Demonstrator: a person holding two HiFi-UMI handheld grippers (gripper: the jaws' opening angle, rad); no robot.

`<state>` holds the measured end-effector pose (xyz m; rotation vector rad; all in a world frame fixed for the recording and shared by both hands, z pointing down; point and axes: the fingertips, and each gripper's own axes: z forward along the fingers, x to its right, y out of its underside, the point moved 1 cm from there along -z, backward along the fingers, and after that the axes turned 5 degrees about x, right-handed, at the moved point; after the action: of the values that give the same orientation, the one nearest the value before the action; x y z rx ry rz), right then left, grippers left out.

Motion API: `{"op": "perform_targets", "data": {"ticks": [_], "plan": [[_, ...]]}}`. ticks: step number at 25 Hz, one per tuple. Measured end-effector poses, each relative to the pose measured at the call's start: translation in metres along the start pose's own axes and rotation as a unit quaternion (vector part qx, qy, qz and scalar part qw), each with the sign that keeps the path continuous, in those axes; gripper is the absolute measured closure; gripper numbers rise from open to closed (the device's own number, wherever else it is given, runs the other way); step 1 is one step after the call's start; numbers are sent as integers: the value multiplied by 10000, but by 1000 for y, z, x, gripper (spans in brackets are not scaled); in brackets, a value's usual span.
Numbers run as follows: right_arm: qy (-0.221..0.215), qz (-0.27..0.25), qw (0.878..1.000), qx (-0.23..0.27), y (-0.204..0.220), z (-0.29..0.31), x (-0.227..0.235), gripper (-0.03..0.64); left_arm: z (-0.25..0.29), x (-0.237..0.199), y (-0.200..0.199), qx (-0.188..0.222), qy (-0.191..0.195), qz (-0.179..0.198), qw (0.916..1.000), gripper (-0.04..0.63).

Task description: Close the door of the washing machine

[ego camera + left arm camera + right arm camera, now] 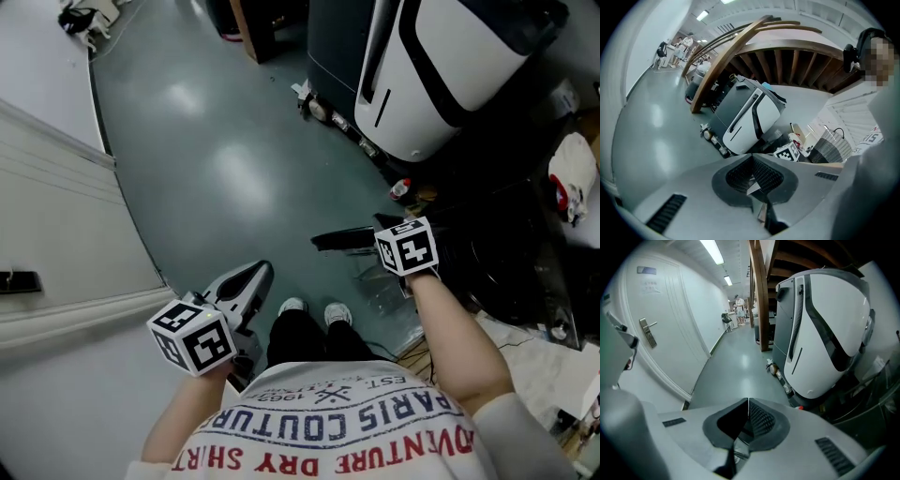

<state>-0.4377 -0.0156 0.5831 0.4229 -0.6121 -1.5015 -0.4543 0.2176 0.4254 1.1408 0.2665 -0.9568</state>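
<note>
1. One large white and grey machine (441, 75) is seen at the floor's (206, 169) far right edge, ahead of the person and to their right. No second machine like it is shown.
2. In the right gripper view the machine (825, 333) is seen standing upright, taller than it is wide, so its long axis runs floor to ceiling. Its rounded white front, crossed by one dark band, is turned towards the open floor, and a grey cabinet is seen behind that front.
3. Whether a door on it stands open or closed cannot be told from any view.
4. Two tools are counted. The left tool (261, 270) is held low by the near edge of the floor and is pointed up and right, towards the machine (750, 117), which is framed just above its jaws.
5. The left tool (752, 158) is seen with its jaws pressed together, with nothing between them.
6. The right tool (319, 242) is pointed leftwards across the person's front, well apart from the machine. Its jaws (748, 401) are likewise pressed together on nothing.
7. Two marker cubes are counted, one on each tool: left (192, 337) and right (406, 247).
8. Two white shoes (314, 309) are seen on the floor between the tools.
9. One white door (665, 324) with one lever handle is seen along the floor's left edge.
</note>
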Motion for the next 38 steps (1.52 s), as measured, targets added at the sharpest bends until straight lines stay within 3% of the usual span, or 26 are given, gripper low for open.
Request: {"op": "perform_targets", "data": {"ticks": [3,19,29,38], "plan": [[271,-139,9994,-138,4,6,1,594,2,-9,-10,-223,128,129,9996,571],[1025,323,9941,-131,19,3,5,595,13,-48,-28,-810,524,279,9949,571],[1245,191,9915,-319,49,-14,-12,594,24,-42,-24,-1157,865,515,9882,571],[1488,599,9866,-304,88,-40,-19,594,39,-25,-9,-1532,1195,834,9774,571]]}}
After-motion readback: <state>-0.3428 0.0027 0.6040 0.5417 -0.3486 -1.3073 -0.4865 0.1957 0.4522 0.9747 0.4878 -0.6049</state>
